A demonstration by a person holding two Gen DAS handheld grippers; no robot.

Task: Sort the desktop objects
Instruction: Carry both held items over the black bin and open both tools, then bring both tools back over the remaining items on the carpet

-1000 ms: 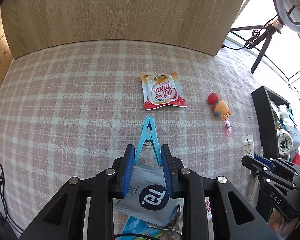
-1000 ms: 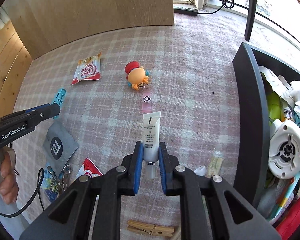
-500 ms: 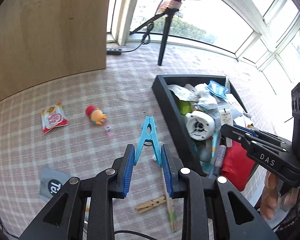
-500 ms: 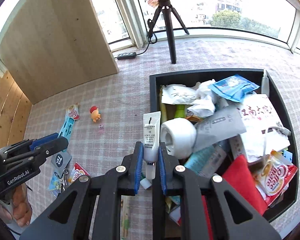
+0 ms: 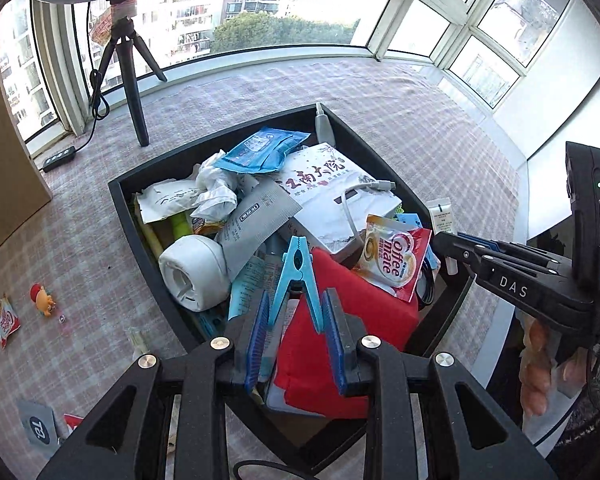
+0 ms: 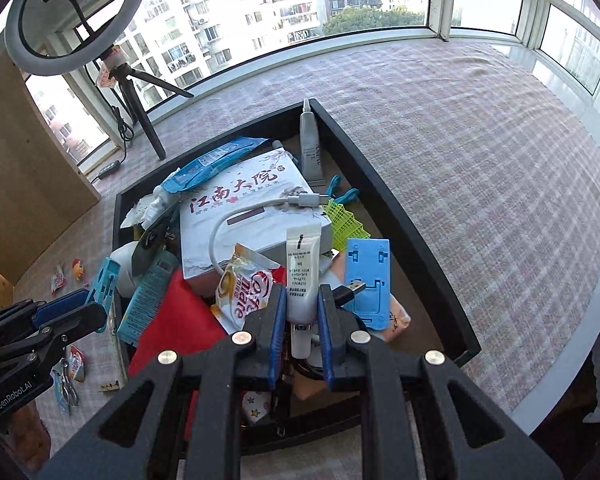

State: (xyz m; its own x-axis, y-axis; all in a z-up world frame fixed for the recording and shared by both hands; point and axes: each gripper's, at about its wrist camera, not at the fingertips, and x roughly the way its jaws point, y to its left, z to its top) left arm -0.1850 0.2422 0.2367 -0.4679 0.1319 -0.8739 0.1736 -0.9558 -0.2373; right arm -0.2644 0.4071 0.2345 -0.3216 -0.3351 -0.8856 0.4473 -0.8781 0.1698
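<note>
Left wrist view: left tongs point(image 5: 296, 322) clamp the blue clothespin point(image 5: 297, 276) by its splayed legs, hanging over the red pouch point(image 5: 340, 332) in the crowded black bin point(image 5: 118, 196). Right tongs point(image 6: 299, 312) pinch the white tube point(image 6: 302, 264) near its cap, above the coffee sachet point(image 6: 244, 284) and blue card point(image 6: 367, 276). Both point steeply down over the bin; I'd release only with each item well inside the rim, aiming at flatter spots so nothing slides off onto the worktop point(image 6: 480, 152).
</note>
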